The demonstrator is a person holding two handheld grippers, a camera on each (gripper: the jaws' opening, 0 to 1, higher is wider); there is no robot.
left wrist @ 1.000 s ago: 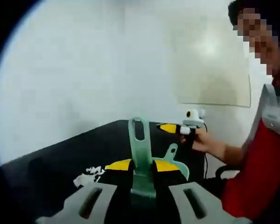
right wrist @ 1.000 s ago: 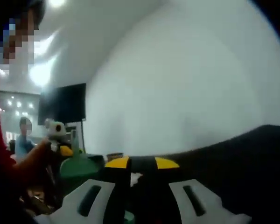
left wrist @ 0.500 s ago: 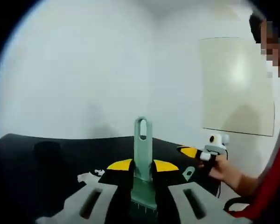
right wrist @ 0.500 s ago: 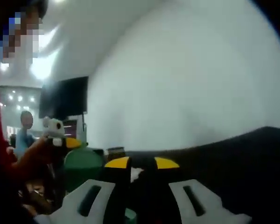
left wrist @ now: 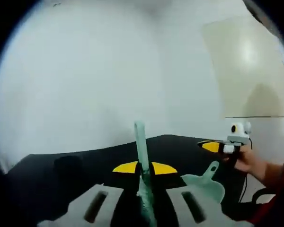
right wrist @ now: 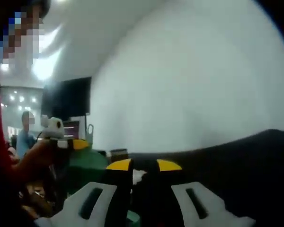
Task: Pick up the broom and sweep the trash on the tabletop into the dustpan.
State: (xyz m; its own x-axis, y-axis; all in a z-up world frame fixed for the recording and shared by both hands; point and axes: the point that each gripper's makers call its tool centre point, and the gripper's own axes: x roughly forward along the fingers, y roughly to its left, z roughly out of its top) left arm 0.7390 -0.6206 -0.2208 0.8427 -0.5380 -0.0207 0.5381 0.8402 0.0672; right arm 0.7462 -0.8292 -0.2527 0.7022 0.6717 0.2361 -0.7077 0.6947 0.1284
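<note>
My left gripper [left wrist: 145, 168] is shut on the pale green broom handle [left wrist: 141, 142], which rises edge-on between the yellow tips. On the black table [left wrist: 99, 156], right of the jaws, lies the green dustpan [left wrist: 204, 183], handle up toward my right gripper [left wrist: 213, 147], held by a hand [left wrist: 250, 161] just above it. My right gripper [right wrist: 144, 165] has its jaws close together, with a green sliver [right wrist: 130, 218] low between them; what it belongs to is unclear. A white scrap of trash [right wrist: 138, 176] shows past the tips. The left gripper [right wrist: 71, 143] enters from the left over a green mass [right wrist: 87, 163].
A dark round object [left wrist: 68, 165] stands on the table to the left. A small cup-like thing [right wrist: 117, 153] sits at the table's far edge. White wall behind; a dark screen [right wrist: 68, 101] and a person [right wrist: 24, 137] stand far off.
The left view has swung, and the broom handle now shows edge-on instead of flat. The dustpan sits further right in that view. The right view is almost unchanged.
</note>
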